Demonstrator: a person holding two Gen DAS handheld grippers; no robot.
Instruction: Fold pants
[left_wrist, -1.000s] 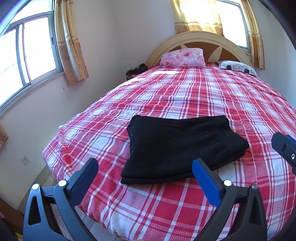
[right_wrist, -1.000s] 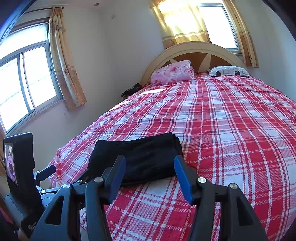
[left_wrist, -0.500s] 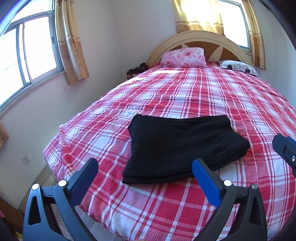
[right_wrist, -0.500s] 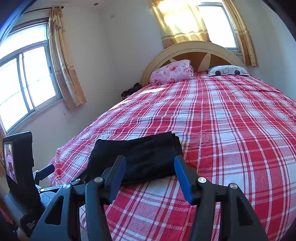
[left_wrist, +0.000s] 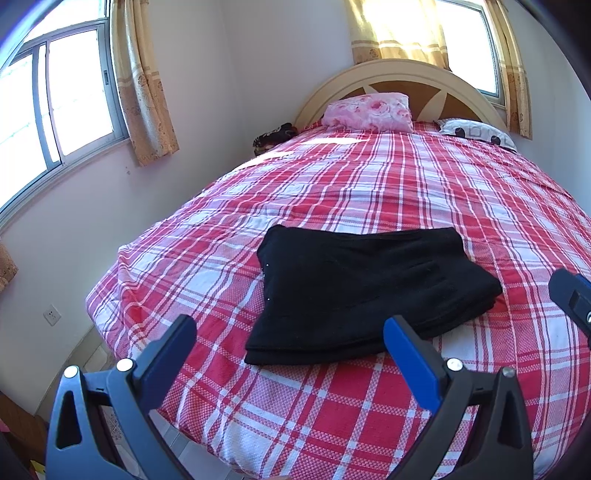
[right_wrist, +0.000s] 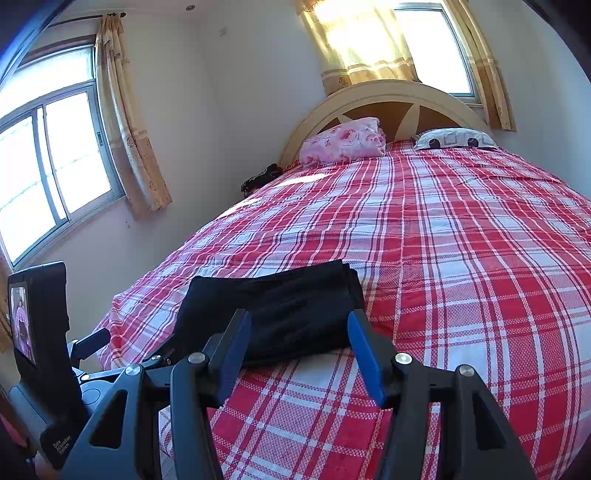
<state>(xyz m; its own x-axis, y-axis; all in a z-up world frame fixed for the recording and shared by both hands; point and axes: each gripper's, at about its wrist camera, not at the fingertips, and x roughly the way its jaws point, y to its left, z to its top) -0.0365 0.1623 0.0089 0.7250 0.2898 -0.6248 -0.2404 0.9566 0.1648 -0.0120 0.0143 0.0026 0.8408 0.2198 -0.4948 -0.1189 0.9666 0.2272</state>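
The black pants (left_wrist: 365, 291) lie folded into a flat rectangular stack on the red plaid bed (left_wrist: 369, 192), near its foot. My left gripper (left_wrist: 290, 326) is open and empty, held back from the near edge of the pants. My right gripper (right_wrist: 299, 321) is open and empty, also just short of the pants (right_wrist: 280, 314), which show between its fingers. The right gripper's edge shows in the left wrist view (left_wrist: 570, 291). The left gripper's body and screen show in the right wrist view (right_wrist: 40, 332).
A pink floral pillow (left_wrist: 369, 110) and a grey patterned pillow (left_wrist: 476, 131) lie by the curved headboard (left_wrist: 399, 74). A dark bundle (left_wrist: 273, 136) sits at the bed's far left corner. Curtained windows (left_wrist: 48, 96) line the left wall. The bed's foot edge drops off below my grippers.
Both grippers have drawn very slightly back from the pants. The pants have not moved.
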